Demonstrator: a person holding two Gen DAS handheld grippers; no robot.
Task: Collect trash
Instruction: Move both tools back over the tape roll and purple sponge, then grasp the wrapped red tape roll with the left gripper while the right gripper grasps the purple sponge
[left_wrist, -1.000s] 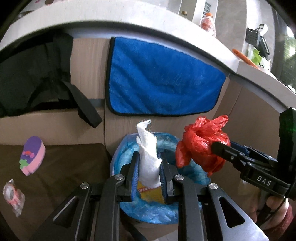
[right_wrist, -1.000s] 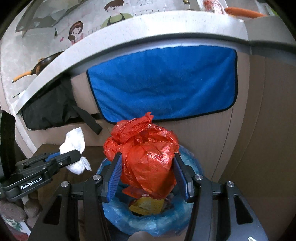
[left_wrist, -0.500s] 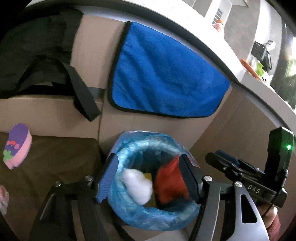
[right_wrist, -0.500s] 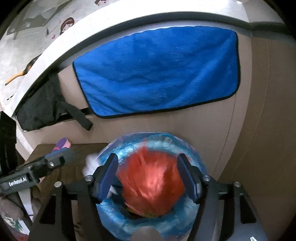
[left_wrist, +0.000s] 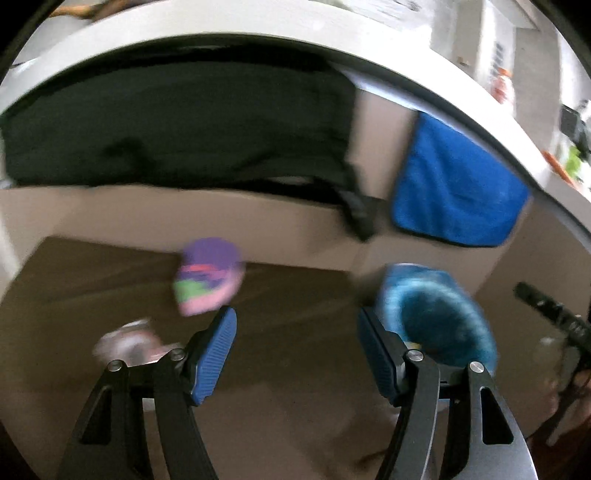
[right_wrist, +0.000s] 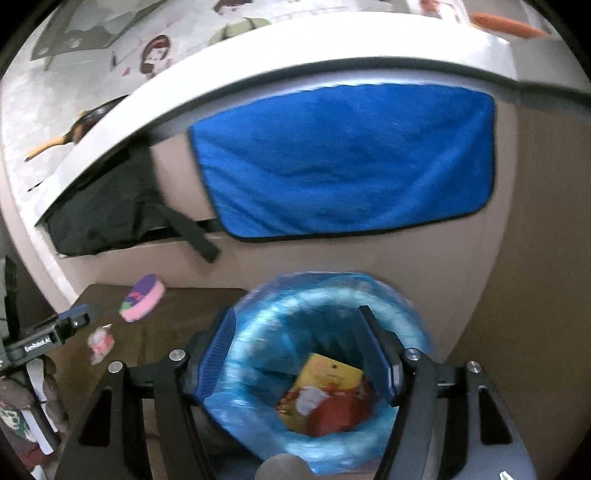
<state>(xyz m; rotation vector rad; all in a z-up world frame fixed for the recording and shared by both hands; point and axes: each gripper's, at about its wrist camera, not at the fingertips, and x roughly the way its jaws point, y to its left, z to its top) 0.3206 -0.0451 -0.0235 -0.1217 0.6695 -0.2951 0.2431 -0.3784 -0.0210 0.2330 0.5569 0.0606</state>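
Note:
The blue-lined trash bin (right_wrist: 258, 417) sits right under my right gripper (right_wrist: 299, 354), which is open and empty above it. Inside lie the red plastic bag (right_wrist: 332, 410), a white tissue (right_wrist: 308, 400) and a yellow wrapper (right_wrist: 328, 373). In the left wrist view the bin (left_wrist: 436, 317) is at the right. My left gripper (left_wrist: 295, 350) is open and empty over the brown table (left_wrist: 92, 280). A purple and pink sponge (left_wrist: 207, 275) and a small clear wrapper (left_wrist: 127, 341) lie on the table; both also show in the right wrist view: sponge (right_wrist: 142, 295), wrapper (right_wrist: 100, 341).
A blue towel (right_wrist: 343, 162) hangs on the beige cabinet front behind the bin. A black bag (left_wrist: 177, 125) with a strap fills an open shelf above the table. A grey countertop (right_wrist: 258, 66) runs above. The right gripper (left_wrist: 550, 314) shows at the left view's right edge.
Both grippers opened and dropped the tissue and the red bag into the bin. My left gripper then swung left, off the bin and over the table.

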